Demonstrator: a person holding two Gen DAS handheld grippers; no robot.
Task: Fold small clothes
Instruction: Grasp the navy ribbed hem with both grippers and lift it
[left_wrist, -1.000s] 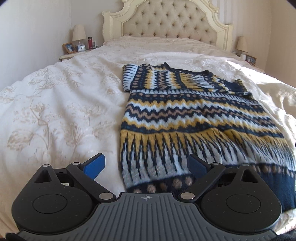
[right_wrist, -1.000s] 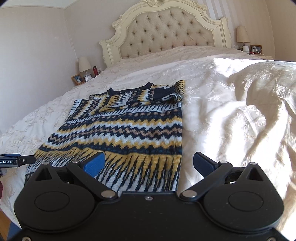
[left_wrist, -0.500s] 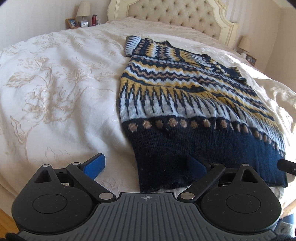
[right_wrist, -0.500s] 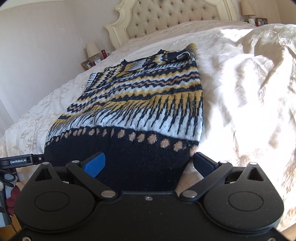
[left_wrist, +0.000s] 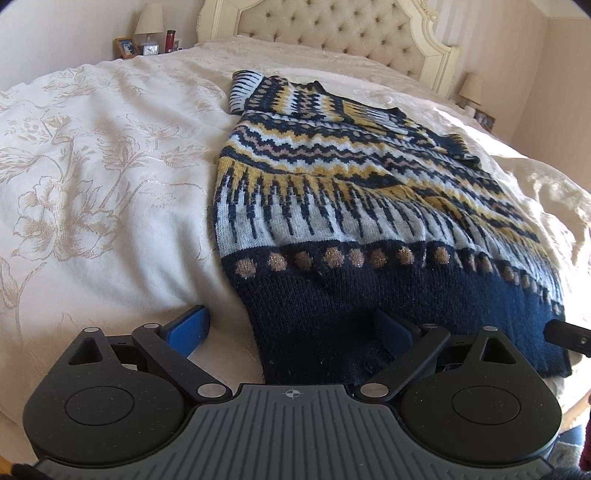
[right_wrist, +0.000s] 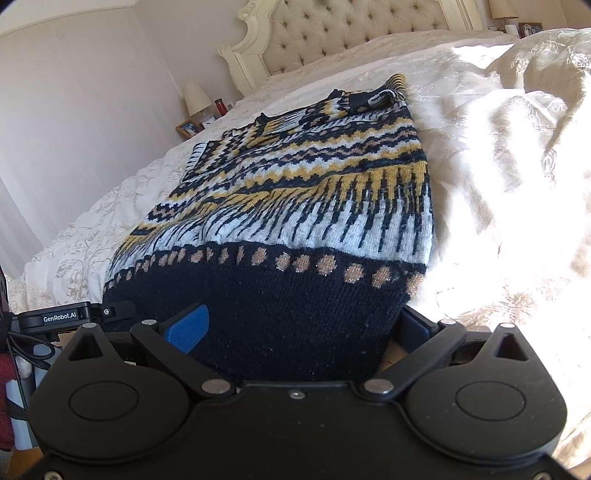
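Between the wide-apart fingers of the left tongs (left_wrist: 291, 328) lies the near left corner of the sweater (left_wrist: 369, 206), and the right tongs (right_wrist: 301, 325), also spread apart, straddle its dark hem at the near right corner. From both tools the sweater stretches flat toward 12 o'clock on the bed cover (left_wrist: 103, 177), with the sleeves already folded in near the headboard (left_wrist: 332, 33). I think the risk is a bad grip: the fingers may pinch only the top knit layer, or catch the cover beneath, so the fold would come up crooked.
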